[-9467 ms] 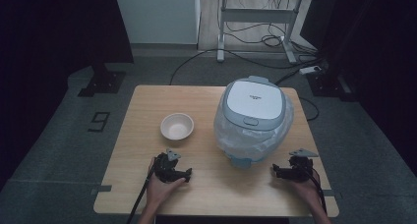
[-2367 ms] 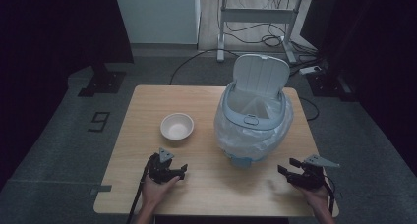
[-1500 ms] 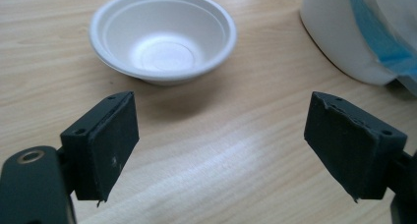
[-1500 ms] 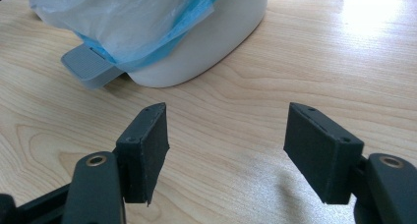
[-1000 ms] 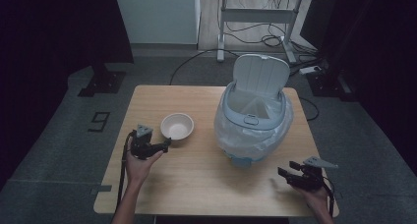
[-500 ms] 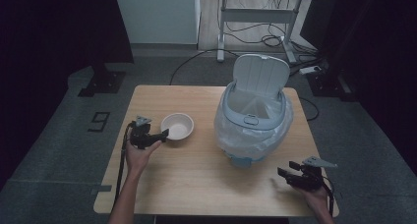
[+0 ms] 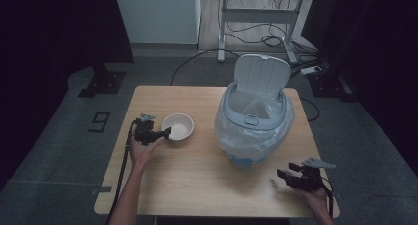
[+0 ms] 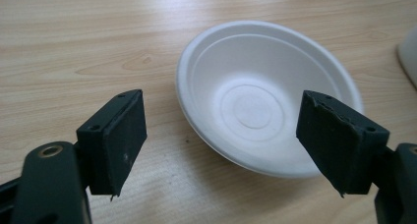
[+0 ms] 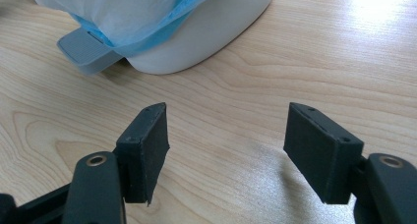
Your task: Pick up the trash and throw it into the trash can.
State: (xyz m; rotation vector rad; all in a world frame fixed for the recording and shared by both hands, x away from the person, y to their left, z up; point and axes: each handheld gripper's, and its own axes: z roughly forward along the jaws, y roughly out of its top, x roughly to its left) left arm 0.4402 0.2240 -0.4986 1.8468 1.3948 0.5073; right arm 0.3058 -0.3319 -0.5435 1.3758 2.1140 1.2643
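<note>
An empty white bowl [image 7: 178, 127] sits on the wooden table [image 7: 197, 185], left of a pale blue bin [image 7: 251, 126] whose lid [image 7: 260, 77] stands up open and whose clear bag liner hangs over the rim. My left gripper [image 7: 166, 132] is open at the bowl's left rim; in the left gripper view the bowl [image 8: 265, 96] lies just beyond and between the spread jaws of my left gripper [image 8: 226, 140], untouched. My right gripper [image 7: 282, 174] rests open near the front right corner. In its own view my right gripper [image 9: 226, 148] faces the bin's base [image 9: 206, 32] and grey pedal [image 9: 86, 49].
The table stands on grey floor with dark curtains on both sides. A desk frame [image 7: 256, 18] and cables lie behind it. Bare wood spreads between the two hands along the front of the table.
The bin's lid went from shut to open. My left gripper travelled from the front of the table up to the bowl's left rim. The right gripper stayed near the front right corner.
</note>
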